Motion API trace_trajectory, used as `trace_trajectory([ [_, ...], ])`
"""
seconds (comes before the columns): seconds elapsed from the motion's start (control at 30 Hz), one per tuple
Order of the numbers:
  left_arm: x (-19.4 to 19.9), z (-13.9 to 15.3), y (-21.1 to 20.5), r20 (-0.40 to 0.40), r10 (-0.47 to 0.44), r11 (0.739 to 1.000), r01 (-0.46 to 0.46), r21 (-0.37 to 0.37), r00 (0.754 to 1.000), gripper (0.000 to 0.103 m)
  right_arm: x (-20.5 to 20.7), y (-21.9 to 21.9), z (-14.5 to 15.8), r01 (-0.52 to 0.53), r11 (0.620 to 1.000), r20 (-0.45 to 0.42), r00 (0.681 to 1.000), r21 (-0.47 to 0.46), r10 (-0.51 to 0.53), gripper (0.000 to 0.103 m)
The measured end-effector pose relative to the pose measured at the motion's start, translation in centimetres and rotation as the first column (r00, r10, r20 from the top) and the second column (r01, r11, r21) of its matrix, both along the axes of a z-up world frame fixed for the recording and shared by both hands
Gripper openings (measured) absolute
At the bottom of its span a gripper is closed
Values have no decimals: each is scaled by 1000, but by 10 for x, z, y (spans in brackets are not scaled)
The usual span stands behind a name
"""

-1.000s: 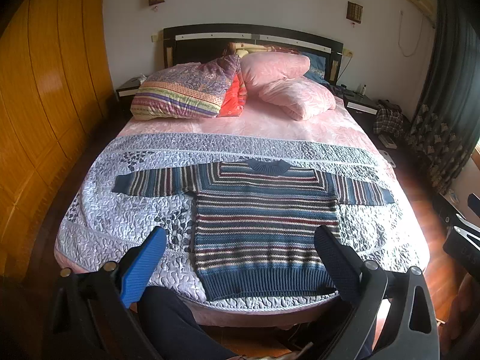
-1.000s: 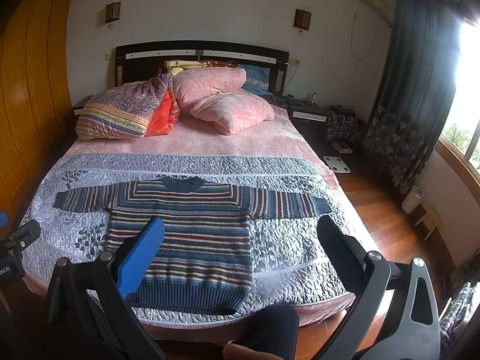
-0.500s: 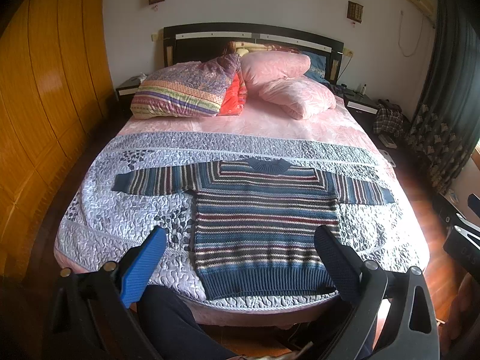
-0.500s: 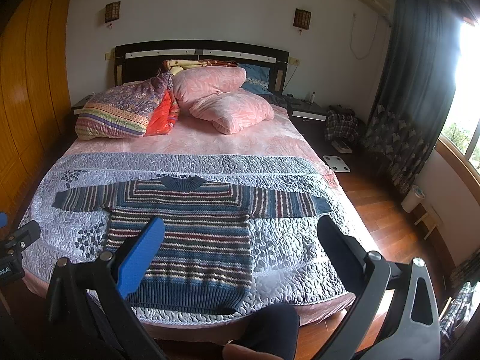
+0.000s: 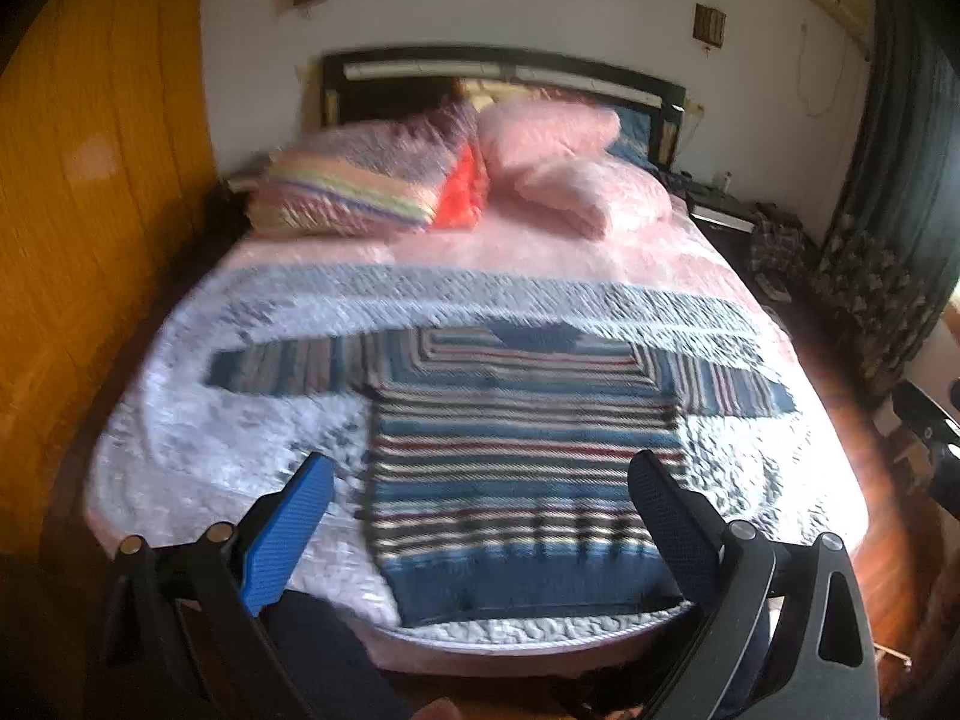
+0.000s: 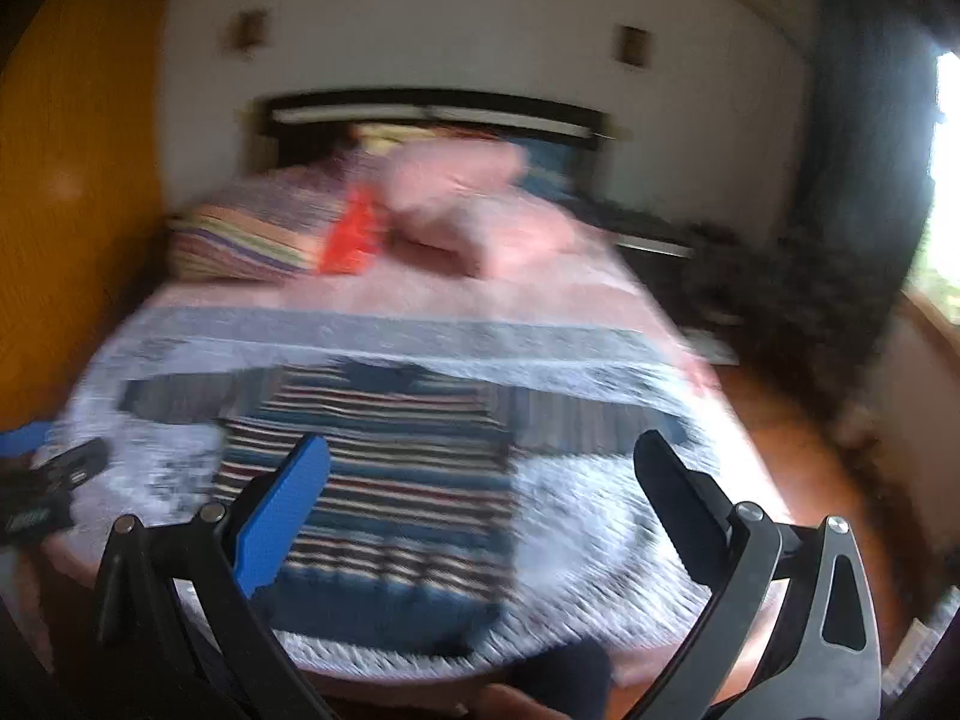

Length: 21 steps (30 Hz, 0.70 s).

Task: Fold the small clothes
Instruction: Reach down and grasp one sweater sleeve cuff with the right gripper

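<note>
A striped sweater (image 5: 522,468) lies flat on the bed (image 5: 198,450), face up, with both sleeves spread out to the left and right and its dark blue hem at the near edge of the mattress. The collar points to the far end, where pink pillows (image 5: 570,168) and a striped cushion (image 5: 354,192) are piled against the dark headboard (image 5: 498,69).

The left gripper (image 5: 480,501) hangs above the near edge of the bed, its fingers (image 5: 288,534) spread wide apart and holding nothing; the sweater's lower half shows between them. The right gripper (image 6: 483,480) hangs over the near right part of the bed, fingers (image 6: 282,510) likewise released and empty, with the sweater's (image 6: 372,480) right half and the grey quilt (image 6: 588,516) between them.

The right wrist view is heavily blurred, so the dark shape at its left edge is probably the left gripper (image 6: 48,480). A dark trouser leg (image 5: 324,654) of the person shows at the bottom.
</note>
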State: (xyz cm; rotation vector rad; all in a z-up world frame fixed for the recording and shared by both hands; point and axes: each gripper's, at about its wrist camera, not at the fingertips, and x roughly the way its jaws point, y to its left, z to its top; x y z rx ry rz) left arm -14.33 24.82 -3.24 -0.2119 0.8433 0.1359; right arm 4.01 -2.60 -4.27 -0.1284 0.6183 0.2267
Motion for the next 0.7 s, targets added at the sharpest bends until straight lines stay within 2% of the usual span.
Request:
trace_trajectory([
  [0.03,7,-12,6,3,-15,999,15,-53,1000,99,11,-12,-14,-38,997,-18,999,64,39,100],
  [0.07,14,-23,10,17,-36,994,38,-106,999,99,26,-25,-29,-35,992,-53,998,120,42,100],
  [0.1,20,-29,11,18,-46,991,48,-125,999,99,42,-38,-43,-5,989,-100,995,145,20,100],
  [0.13,29,-38,12,13,-52,990,53,-129,999,99,62,-56,-63,41,987,-160,987,158,-16,100],
  [0.23,51,-56,10,17,-81,989,82,-124,997,99,103,-106,-100,129,962,-242,968,241,-70,100],
  [0.33,74,-71,8,23,-74,989,76,-126,997,99,150,-169,-142,278,908,-346,924,312,-164,100],
  [0.4,88,-78,5,21,-75,990,77,-122,997,99,176,-219,-172,378,842,-412,887,384,-210,96],
  [0.43,98,-83,4,24,-77,989,80,-126,997,99,188,-238,-185,423,811,-446,866,405,-228,82],
  [0.5,115,-91,0,33,-78,987,81,-137,996,99,214,-285,-218,511,710,-526,819,484,-231,62],
  [0.6,134,-102,-6,34,-81,984,86,-153,996,99,246,-344,-264,607,564,-599,767,560,-230,59],
  [0.67,149,-110,-11,19,-86,983,88,-162,996,99,270,-377,-296,638,454,-630,752,622,-193,59],
  [0.7,155,-114,-13,8,-80,984,80,-160,997,99,279,-389,-308,647,424,-637,747,634,-188,59],
])
